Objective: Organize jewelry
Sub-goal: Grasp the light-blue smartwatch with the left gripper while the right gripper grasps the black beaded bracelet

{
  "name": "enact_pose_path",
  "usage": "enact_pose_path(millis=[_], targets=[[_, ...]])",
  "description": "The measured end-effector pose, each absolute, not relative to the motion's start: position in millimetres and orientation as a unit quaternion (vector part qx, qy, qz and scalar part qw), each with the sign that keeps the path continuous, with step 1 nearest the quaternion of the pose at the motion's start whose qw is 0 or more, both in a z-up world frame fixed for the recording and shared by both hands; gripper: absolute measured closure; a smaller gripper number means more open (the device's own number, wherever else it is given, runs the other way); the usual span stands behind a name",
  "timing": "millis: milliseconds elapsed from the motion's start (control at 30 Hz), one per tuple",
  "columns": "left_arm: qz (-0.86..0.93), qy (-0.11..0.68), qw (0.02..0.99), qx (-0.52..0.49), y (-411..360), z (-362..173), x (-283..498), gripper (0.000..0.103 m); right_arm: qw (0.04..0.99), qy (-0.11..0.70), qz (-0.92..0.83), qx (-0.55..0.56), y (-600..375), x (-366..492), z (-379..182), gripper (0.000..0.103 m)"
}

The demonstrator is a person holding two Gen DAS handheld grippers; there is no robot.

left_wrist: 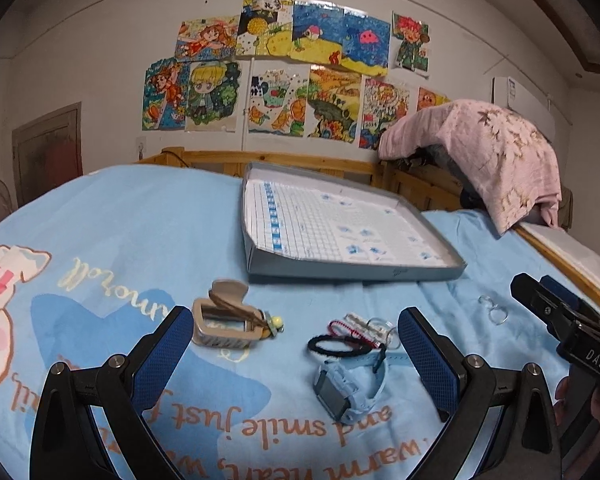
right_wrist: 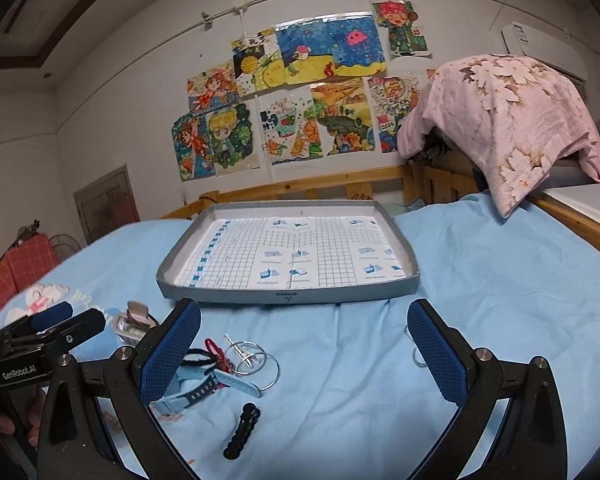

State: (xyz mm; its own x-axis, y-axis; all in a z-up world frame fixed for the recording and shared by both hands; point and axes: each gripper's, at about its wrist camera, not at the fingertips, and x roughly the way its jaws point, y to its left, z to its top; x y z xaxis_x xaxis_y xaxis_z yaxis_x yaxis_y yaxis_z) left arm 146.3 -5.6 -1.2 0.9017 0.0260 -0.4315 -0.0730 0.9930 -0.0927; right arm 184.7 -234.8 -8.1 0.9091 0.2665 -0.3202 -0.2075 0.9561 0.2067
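Sitting on the blue bedsheet [right_wrist: 480, 264], the grey tray [right_wrist: 288, 294] is behind the jewelry pile: beige hair claw [left_wrist: 224, 322], light-blue watch [left_wrist: 346, 388], silver hoops [right_wrist: 256, 360], black barrette [right_wrist: 242, 430]. Left gripper [left_wrist: 296, 356] and right gripper [right_wrist: 304, 350] both hover spread wide, holding nothing.

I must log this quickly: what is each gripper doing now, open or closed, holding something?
Left gripper: open, holding nothing, above the watch.
Right gripper: open, holding nothing, before the tray.
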Motion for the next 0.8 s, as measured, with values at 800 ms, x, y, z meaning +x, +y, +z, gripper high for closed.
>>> enact_pose_path(millis=[800], targets=[[-0.077, 0.319, 0.941, -0.084, -7, -62, 173, 0.041, 0.938, 0.278, 0.208, 0.008, -203, 182, -64, 0.038]])
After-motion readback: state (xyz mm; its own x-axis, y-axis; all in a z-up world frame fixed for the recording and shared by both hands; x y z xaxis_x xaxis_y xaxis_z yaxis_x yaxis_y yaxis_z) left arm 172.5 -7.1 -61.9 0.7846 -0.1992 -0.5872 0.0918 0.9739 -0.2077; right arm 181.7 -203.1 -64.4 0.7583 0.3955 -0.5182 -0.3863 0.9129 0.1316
